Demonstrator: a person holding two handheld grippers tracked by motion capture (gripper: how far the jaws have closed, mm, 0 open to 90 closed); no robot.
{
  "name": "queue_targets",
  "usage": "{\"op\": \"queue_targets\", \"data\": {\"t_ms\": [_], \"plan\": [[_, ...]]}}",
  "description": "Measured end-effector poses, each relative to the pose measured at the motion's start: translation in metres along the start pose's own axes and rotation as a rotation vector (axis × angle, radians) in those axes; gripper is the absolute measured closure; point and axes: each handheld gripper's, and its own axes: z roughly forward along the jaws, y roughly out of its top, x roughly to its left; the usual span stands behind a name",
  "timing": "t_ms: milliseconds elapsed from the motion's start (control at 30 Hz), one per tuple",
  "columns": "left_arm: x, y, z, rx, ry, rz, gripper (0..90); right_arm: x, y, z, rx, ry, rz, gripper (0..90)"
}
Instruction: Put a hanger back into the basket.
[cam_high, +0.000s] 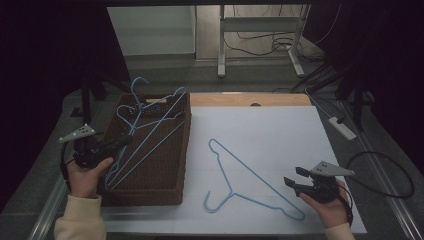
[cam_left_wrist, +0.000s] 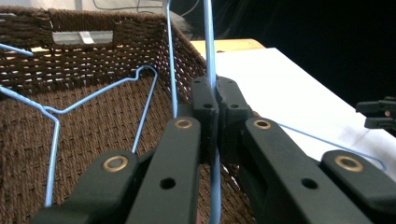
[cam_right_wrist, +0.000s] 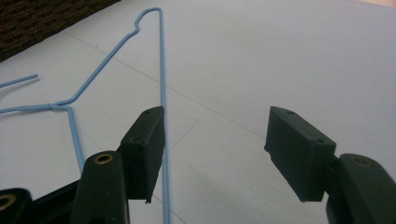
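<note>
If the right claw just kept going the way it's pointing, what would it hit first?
Probably nothing soon. The open right claw points across bare white table; the blue hanger lies just inside its left pad, likely passing under it. Depth is hard to judge.

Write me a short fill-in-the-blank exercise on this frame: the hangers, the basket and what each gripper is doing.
1. The left gripper is shut on the wire of a light ____ hanger.
2. That held hanger sits with others in a brown woven ____.
3. One hanger lies flat on the white table surface, in front of the right gripper, whose jaws stand ____.
4. In the high view, the basket stands to the ____ of the hanger lying on the table.

Missing words: blue; basket; open; left
</note>
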Motion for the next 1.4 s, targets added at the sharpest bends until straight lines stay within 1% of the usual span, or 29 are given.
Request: {"op": "queue_targets", "data": {"t_ms": [100,200,367,500,567,633,667,733,800,933,1000,1033,1100,1200,1267,1300,1367,1400], "plan": [[0.002,-0.001,0.003,0.011,0.004,-0.008,87.1,0.000,0.000,0.000,0.004,-0.002,-0.003,38.9],[0.004,-0.003,0.008,0.036,0.018,-0.016,87.1,0.000,0.000,0.001,0.006,-0.001,-0.002,38.9],[0.006,-0.004,0.013,0.058,0.016,-0.024,87.1,0.000,-0.001,0.001,0.008,-0.002,-0.001,38.9],[0.008,-0.002,0.016,0.072,0.013,-0.034,87.1,0.000,0.000,0.001,0.005,0.001,-0.002,38.9],[0.009,0.000,0.017,0.082,0.016,-0.031,87.1,-0.001,-0.001,0.001,0.003,0.002,0.003,38.9],[0.010,0.000,0.019,0.098,0.017,-0.029,87.1,-0.002,-0.001,0.002,0.004,0.003,0.004,38.9],[0.012,-0.001,0.022,0.126,0.013,-0.038,87.1,-0.002,-0.001,0.002,0.004,0.005,0.003,38.9],[0.015,-0.002,0.026,0.156,0.018,-0.044,87.1,-0.001,-0.001,0.002,0.006,0.008,0.001,38.9],[0.018,-0.004,0.031,0.178,0.013,-0.050,87.1,0.000,-0.001,0.003,0.008,0.009,-0.003,38.9],[0.025,-0.005,0.036,0.216,0.027,-0.061,87.1,0.001,-0.001,0.003,0.006,0.010,-0.005,38.9],[0.026,-0.005,0.037,0.224,0.029,-0.063,87.1,0.001,-0.001,0.003,0.007,0.010,-0.002,38.9],[0.029,-0.005,0.040,0.237,0.027,-0.077,87.0,0.001,-0.001,0.003,0.010,0.009,-0.002,38.9],[0.033,-0.005,0.041,0.246,0.018,-0.095,87.1,0.001,-0.001,0.004,0.012,0.010,-0.004,38.9],[0.036,-0.005,0.041,0.250,0.014,-0.107,87.0,0.001,-0.001,0.003,0.008,0.011,-0.004,38.9],[0.038,-0.005,0.041,0.259,0.022,-0.109,87.0,0.001,-0.001,0.003,0.011,0.010,-0.003,38.9],[0.040,-0.005,0.041,0.272,0.032,-0.109,87.0,0.001,-0.001,0.003,0.011,0.010,-0.003,38.9],[0.041,-0.006,0.042,0.294,0.063,-0.108,87.0,0.001,-0.001,0.003,0.012,0.009,-0.003,38.9],[0.042,-0.007,0.043,0.320,0.100,-0.099,87.0,0.001,-0.001,0.003,0.011,0.010,-0.003,38.9]]}}
